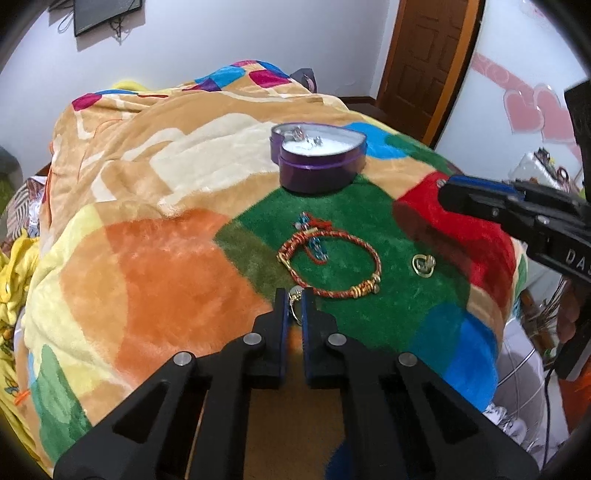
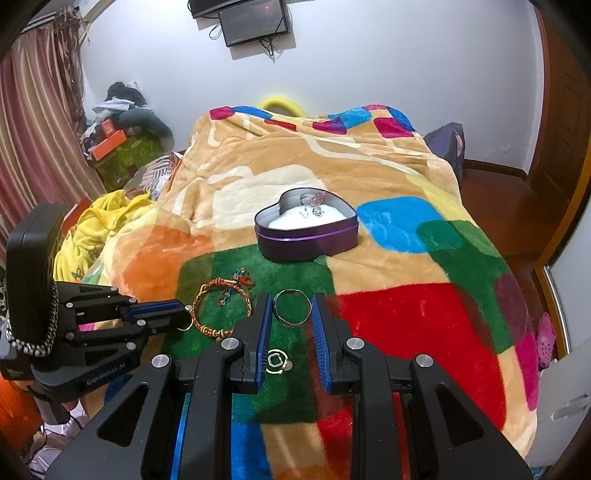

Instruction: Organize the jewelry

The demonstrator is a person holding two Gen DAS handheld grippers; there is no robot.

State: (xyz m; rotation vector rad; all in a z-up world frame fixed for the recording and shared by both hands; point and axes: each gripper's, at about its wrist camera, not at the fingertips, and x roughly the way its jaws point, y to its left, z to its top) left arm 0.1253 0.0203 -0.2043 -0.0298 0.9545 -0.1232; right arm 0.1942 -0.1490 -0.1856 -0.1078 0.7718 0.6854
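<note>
A purple heart-shaped tin (image 1: 317, 173) (image 2: 306, 240) with white lining holds a few small silver pieces. It sits on the colourful blanket. In front of it lie a red-and-gold braided bracelet (image 1: 332, 266) (image 2: 221, 310), a red cord with blue beads (image 1: 314, 243), and a small gold ring (image 1: 423, 264) (image 2: 277, 362). My left gripper (image 1: 294, 299) is shut on a gold ring (image 1: 294, 308). My right gripper (image 2: 291, 306) is open, its fingers either side of a thin metal bangle (image 2: 291, 307). It also shows in the left wrist view (image 1: 454, 192).
The blanket (image 1: 166, 258) covers a bed and drops off at the near and right edges. A yellow cloth (image 2: 96, 229) and clutter lie at the left. A wooden door (image 1: 432, 55) and a wall screen (image 2: 255, 20) stand behind.
</note>
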